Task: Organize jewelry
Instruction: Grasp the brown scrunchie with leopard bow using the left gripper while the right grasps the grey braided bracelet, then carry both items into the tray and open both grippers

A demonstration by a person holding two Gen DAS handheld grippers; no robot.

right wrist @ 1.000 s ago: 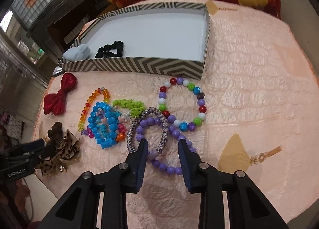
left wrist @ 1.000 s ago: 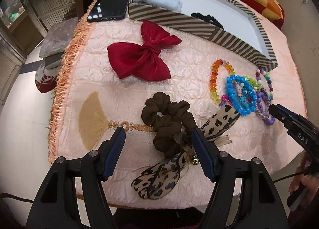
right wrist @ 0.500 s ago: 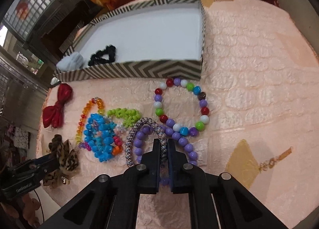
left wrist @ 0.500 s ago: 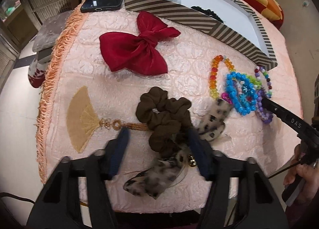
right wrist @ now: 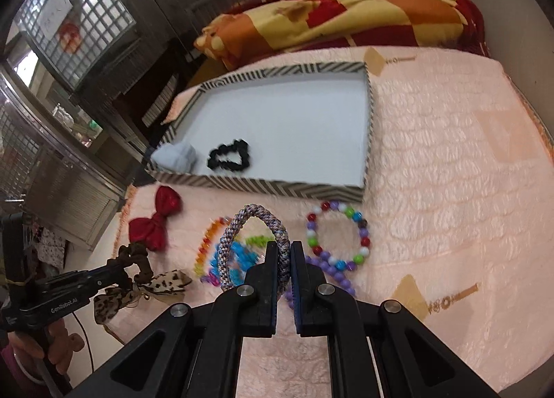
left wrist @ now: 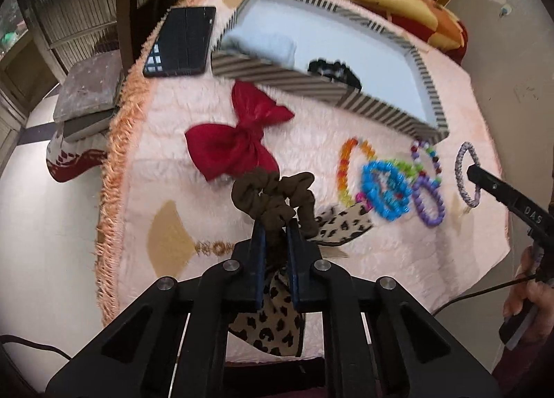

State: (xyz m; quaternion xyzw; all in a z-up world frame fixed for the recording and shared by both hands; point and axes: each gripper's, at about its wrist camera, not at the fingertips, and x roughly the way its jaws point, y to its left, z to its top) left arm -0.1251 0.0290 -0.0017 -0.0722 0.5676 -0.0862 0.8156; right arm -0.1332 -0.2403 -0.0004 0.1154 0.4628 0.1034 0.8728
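Note:
My left gripper point(left wrist: 276, 225) is shut on a brown scrunchie point(left wrist: 273, 195) with leopard-print ribbons point(left wrist: 271, 320) and holds it above the pink cloth. My right gripper point(right wrist: 284, 249) is shut on a grey-purple braided bracelet point(right wrist: 239, 225) and holds it lifted; the bracelet also shows in the left wrist view point(left wrist: 462, 169). A striped tray point(right wrist: 369, 114) at the back holds a black scrunchie point(right wrist: 228, 155) and a light blue item point(right wrist: 175, 155). A red bow point(left wrist: 239, 135), beaded bracelets point(right wrist: 337, 233) and a blue bead bracelet point(left wrist: 386, 188) lie on the cloth.
A black phone point(left wrist: 181, 41) lies left of the tray at the table's edge. A red and yellow blanket point(right wrist: 332, 14) lies behind the table. A stool point(left wrist: 86, 90) stands to the left. The fringed table edge point(left wrist: 110, 162) is near the bow.
Both grippers have shut and lifted: the left on the brown scrunchie, the right on the braided bracelet, which now hangs above the other bracelets.

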